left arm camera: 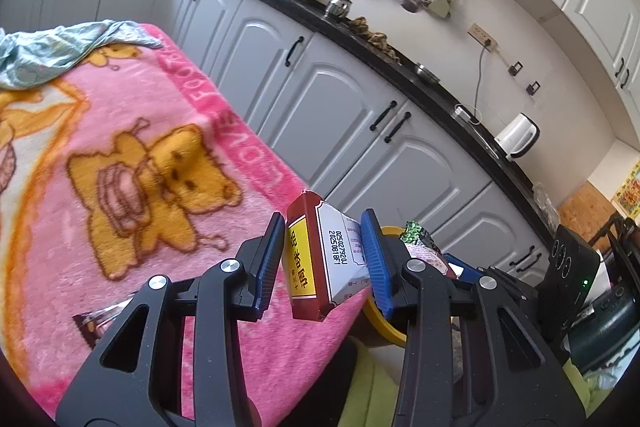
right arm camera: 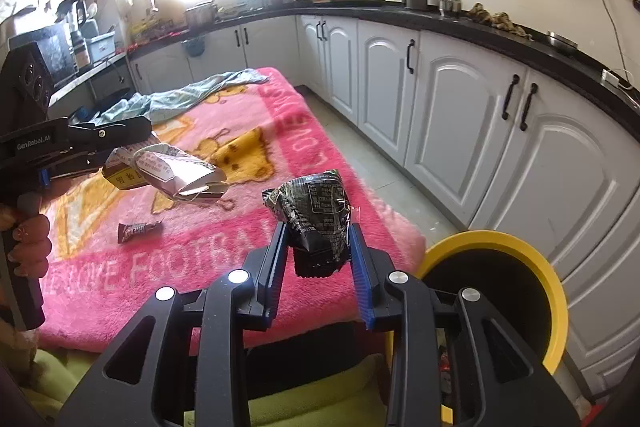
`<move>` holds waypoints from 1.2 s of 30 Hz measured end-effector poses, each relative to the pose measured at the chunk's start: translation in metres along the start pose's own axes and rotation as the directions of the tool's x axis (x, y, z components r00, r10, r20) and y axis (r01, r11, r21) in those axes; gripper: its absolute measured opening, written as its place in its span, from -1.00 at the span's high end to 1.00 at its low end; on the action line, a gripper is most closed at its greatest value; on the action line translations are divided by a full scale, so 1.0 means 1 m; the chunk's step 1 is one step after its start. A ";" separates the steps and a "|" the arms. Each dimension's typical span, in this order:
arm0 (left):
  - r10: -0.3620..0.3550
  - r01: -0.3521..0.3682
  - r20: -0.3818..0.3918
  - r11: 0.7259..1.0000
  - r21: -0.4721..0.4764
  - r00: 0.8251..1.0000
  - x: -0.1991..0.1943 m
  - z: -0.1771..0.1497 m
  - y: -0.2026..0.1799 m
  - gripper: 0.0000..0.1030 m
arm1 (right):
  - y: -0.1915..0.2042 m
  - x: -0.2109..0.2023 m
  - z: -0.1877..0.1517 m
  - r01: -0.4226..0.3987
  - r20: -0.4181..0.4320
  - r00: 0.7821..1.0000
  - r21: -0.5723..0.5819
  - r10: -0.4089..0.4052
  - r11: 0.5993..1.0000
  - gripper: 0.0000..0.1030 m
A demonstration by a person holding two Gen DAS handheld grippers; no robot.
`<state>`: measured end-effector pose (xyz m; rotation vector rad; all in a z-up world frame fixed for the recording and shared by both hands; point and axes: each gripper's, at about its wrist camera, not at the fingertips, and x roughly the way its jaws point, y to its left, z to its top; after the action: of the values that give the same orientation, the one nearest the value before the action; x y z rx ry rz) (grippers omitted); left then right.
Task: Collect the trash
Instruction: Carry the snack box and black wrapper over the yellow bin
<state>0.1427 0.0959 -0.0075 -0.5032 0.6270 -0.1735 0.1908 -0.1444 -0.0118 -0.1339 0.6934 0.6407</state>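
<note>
My left gripper is shut on a red, yellow and white seasoning carton, held above the pink blanket's near corner. The right wrist view shows that carton crumpled in the left gripper at the left. My right gripper is shut on a crumpled dark snack wrapper, lifted over the blanket's edge. That wrapper peeks out behind my left gripper's right finger. A small brown candy wrapper lies on the blanket. The yellow-rimmed bin stands just right of the table, lower than both grippers.
The pink bear blanket covers the table, with a pale green cloth bunched at its far end. White cabinets under a black counter run along the right. A hand grips the left tool's handle. Another dark wrapper lies near the blanket's front.
</note>
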 end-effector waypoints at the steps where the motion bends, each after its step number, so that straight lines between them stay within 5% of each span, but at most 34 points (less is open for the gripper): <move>1: -0.005 0.005 -0.002 1.000 0.004 1.000 0.001 0.000 -0.003 0.38 | -0.003 -0.003 0.000 0.005 0.004 1.000 0.005 -0.005 1.000 0.43; 36: -0.118 0.130 -0.081 0.976 0.176 0.990 0.061 -0.006 -0.107 0.38 | -0.084 -0.078 -0.020 0.125 0.098 0.985 0.167 -0.142 0.978 0.43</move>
<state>0.1877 -0.0178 0.0105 -0.3614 0.6415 -0.3647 0.1837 -0.2573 0.0146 0.0038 0.6217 0.4575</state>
